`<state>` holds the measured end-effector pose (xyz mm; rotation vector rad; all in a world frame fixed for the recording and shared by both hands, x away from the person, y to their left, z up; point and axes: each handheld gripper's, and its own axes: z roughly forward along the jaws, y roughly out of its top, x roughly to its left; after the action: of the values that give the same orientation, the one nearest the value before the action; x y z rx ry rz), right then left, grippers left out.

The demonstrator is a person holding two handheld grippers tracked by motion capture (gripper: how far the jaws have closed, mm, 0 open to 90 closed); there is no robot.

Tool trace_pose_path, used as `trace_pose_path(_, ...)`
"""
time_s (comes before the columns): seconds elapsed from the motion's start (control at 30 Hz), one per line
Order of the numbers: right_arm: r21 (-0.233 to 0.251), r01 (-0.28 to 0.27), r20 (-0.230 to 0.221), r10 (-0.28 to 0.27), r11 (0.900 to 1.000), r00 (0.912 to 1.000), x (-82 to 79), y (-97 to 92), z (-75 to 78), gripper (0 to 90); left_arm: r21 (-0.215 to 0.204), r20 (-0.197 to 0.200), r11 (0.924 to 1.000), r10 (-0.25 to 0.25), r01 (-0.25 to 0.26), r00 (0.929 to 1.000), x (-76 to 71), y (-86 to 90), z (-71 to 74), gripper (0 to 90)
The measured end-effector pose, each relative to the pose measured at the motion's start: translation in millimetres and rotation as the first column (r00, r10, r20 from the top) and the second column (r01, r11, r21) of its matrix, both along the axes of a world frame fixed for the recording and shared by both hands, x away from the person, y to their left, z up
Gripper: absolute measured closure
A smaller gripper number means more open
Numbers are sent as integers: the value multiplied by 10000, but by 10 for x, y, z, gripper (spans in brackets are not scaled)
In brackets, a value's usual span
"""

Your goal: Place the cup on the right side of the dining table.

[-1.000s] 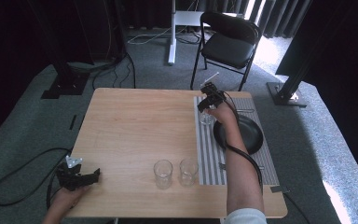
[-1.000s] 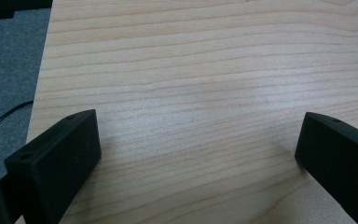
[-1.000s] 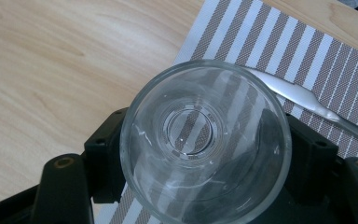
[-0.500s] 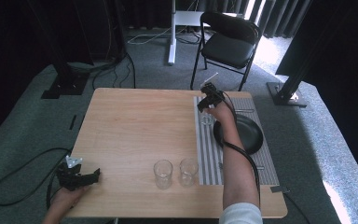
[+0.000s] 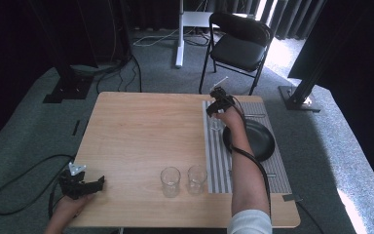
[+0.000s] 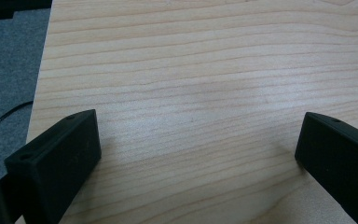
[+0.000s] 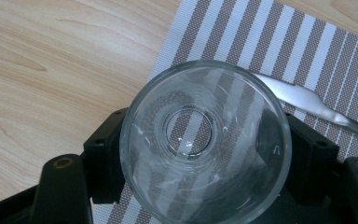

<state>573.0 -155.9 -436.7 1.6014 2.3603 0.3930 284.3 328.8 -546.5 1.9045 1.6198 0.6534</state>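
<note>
**Glass gripped at the far mat**

The right gripper (image 7: 205, 154) clamps a clear glass (image 7: 205, 140) over the striped mat (image 5: 216, 156); its handle end is cut off. The left gripper (image 6: 196, 154) gapes empty on the wooden table (image 5: 141, 136). Grey carpet surrounds it.

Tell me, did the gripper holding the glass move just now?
No. The right gripper, shut on the glass, sits at the same spot over the far end of the striped mat, beside the black plate.
</note>
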Motion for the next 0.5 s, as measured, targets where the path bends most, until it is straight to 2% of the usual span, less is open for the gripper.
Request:
trace_pose_path(0.23, 362, 225, 2, -226, 9991, 9997, -18, -83, -17, 260, -2, 1, 10000, 0, 0, 10000, 0, 0, 0, 4)
trace_pose_path(0.4, 343, 141, -134, -137, 9993, 9998, -38, -90, -52, 227, -4, 2, 10000, 0, 0, 10000, 0, 0, 0, 4)
trace_pose_path(0.5, 359, 187, -60, -185, 9992, 9998, -53, -105, -50, 212, -1, 0, 10000, 1, -1, 10000, 0, 0, 0, 4)
